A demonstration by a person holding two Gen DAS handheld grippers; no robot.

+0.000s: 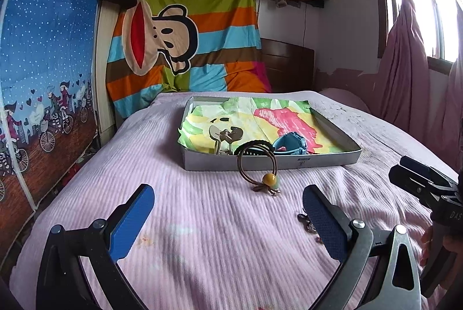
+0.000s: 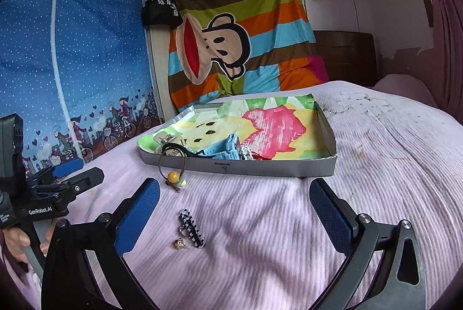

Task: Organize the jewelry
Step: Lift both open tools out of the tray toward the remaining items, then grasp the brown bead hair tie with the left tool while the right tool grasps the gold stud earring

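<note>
A shallow grey box (image 1: pixel 269 162) (image 2: pixel 237 168) lined with colourful paper lies on the pink bedspread. Inside it are a blue watch (image 1: pixel 289 143) (image 2: pixel 228 150), a beige hair claw (image 1: pixel 225 136) (image 2: pixel 165 139) and a black hair tie (image 1: pixel 254 144). A brown hair tie with a yellow bead (image 1: pixel 267 179) (image 2: pixel 172 175) leans on the box's front wall. A striped hair clip (image 2: pixel 191 227) and a small gold earring (image 2: pixel 180 244) lie on the bedspread nearer me. My left gripper (image 1: pixel 228 208) and right gripper (image 2: pixel 234 208) both stand wide open over the bedspread, holding nothing.
The pink bedspread (image 1: pixel 202 237) (image 2: pixel 376 165) stretches all around the box. A striped cartoon sheet (image 1: pixel 185 29) hangs behind the bed, with a blue fabric wardrobe (image 1: pixel 46 55) on the left and a curtained window (image 1: pixel 419 20) on the right. A dark headboard (image 1: pixel 289 67) stands beyond the box.
</note>
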